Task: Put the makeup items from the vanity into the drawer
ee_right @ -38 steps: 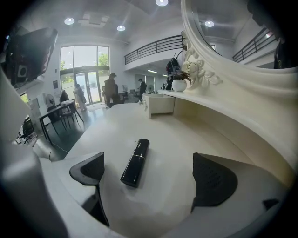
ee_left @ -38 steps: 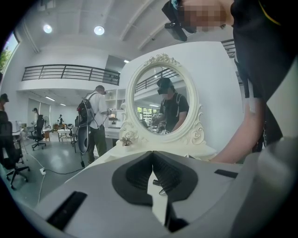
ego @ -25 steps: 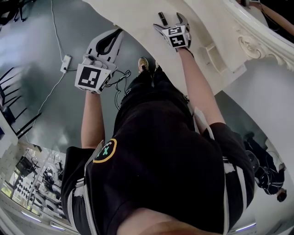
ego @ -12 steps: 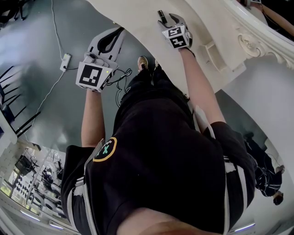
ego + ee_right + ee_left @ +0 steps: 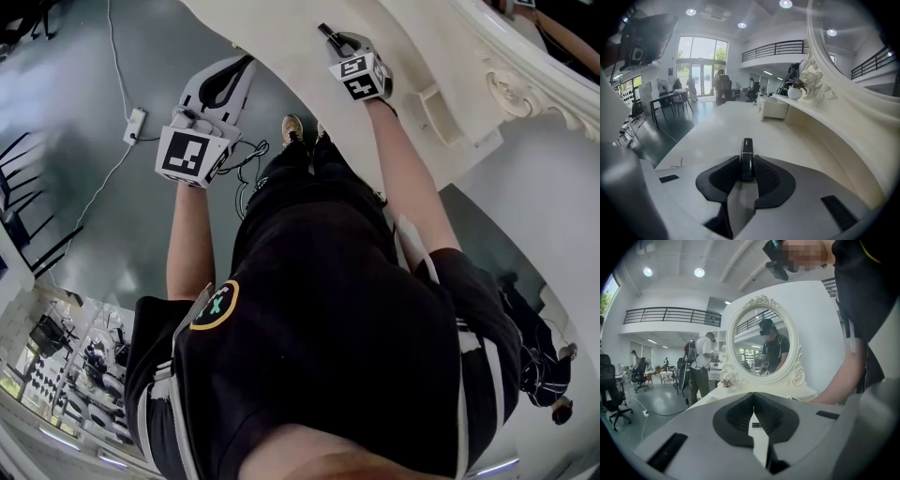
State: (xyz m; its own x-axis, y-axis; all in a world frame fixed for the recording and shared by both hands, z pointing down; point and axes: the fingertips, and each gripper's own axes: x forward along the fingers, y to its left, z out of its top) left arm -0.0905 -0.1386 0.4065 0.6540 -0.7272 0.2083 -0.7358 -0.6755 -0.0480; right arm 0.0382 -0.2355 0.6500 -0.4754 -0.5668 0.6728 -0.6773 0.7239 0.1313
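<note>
The cream vanity top [image 5: 272,37] fills twelve o'clock in the head view. At ten o'clock, off its edge, the left gripper [image 5: 240,67] hangs with its jaws together and nothing between them. At one o'clock the right gripper [image 5: 339,41], wide apart a second ago, is closing its jaws around a slim black makeup tube [image 5: 747,152] on the vanity. The pickup looks under way, and the drawer still awaits.
</note>
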